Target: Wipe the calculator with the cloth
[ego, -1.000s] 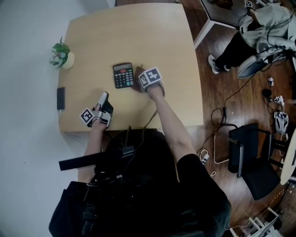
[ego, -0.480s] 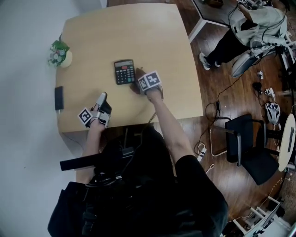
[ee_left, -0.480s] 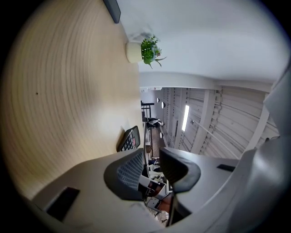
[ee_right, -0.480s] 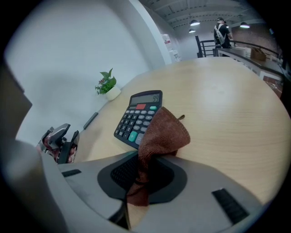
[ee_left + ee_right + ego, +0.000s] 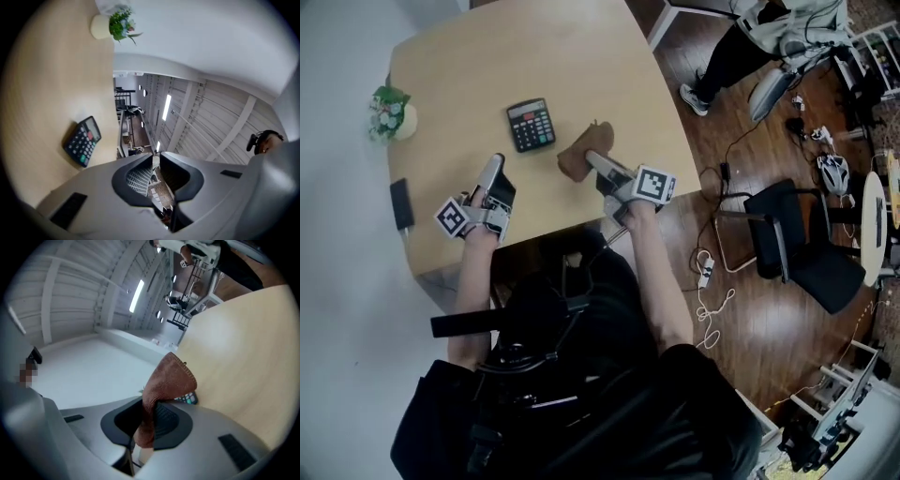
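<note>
My right gripper has its jaws pinched on one end of the brown cloth, and a soft bunch of it stands out past the tips. The cloth is just to the right of the calculator in the head view and clear of it; I cannot tell whether its lower fold touches the surface. The calculator lies flat, keys up and untouched. My left gripper is near the calculator's lower left corner. Its jaws have just been closing and now stand a bare slit apart with nothing between them. The cloth looks light and limp, so I expect it to fold over rather than push; I would drag the loose bunch across the keys, not the jaw tips. The calculator looks light and rigid and will probably skate on the smooth wood. I would steady it with the left jaws on its plain bottom edge, away from the keys and the display.
</note>
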The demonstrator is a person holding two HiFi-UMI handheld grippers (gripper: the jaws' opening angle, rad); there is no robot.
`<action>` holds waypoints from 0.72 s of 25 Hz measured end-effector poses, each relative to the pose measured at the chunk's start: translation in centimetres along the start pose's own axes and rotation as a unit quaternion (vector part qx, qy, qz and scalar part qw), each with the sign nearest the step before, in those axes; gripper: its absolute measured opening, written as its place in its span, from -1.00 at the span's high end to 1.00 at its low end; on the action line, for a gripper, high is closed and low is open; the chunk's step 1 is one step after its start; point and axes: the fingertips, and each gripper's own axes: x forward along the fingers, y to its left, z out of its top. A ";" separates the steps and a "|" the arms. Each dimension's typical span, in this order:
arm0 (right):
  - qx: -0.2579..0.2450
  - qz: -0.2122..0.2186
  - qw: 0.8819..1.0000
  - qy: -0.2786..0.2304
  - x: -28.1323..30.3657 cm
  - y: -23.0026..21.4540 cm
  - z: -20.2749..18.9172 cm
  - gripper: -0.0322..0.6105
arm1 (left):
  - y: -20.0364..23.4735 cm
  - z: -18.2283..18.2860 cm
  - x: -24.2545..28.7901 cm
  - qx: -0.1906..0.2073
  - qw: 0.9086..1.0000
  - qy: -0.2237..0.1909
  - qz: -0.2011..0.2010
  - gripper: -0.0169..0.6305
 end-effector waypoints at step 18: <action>-0.055 0.209 0.976 -0.032 -7.4 16.5 1.0 0.76 | -14.3 -7.0 1.4 0.063 0.993 -0.017 -0.101 0.97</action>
